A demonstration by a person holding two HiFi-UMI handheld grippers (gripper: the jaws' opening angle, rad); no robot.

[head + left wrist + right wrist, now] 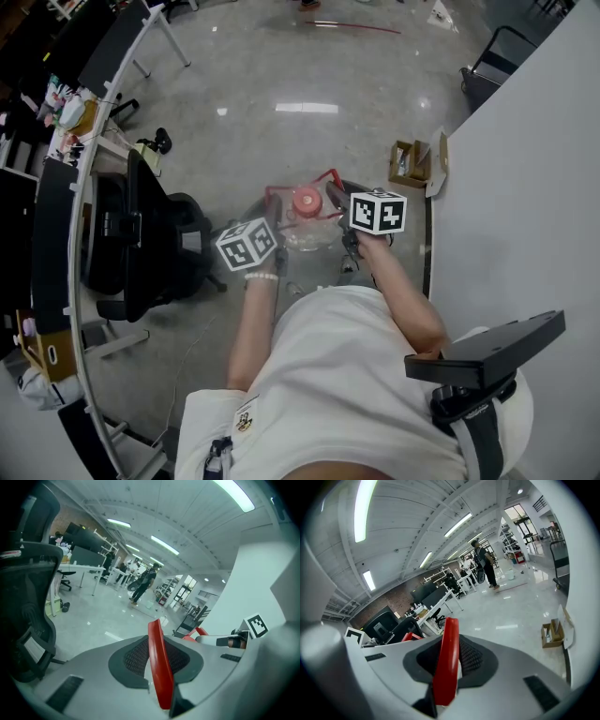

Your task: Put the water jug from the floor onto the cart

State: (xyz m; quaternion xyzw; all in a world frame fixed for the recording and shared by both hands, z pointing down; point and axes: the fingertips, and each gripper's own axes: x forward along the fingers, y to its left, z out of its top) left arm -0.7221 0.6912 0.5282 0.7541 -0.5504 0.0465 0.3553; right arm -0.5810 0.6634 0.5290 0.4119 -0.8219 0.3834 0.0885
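Judging by its clear, rigid plastic body, the big round water jug with a pinkish-red cap is heavy if full and best carried by its side loops. The left hand-held gripper is clamped on one red handle, and the right hand-held gripper on the other red handle. The jug sits between them, low before the person; I cannot tell whether it clears the glossy grey floor.

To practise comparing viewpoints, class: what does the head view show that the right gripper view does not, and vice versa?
Only the head view: the water jug with its pink cap, and the person's forearms. Only the right gripper view: ceiling lights and a far brick wall. Both: the cardboard box, the shiny floor, and the red handle clamped in the right gripper.
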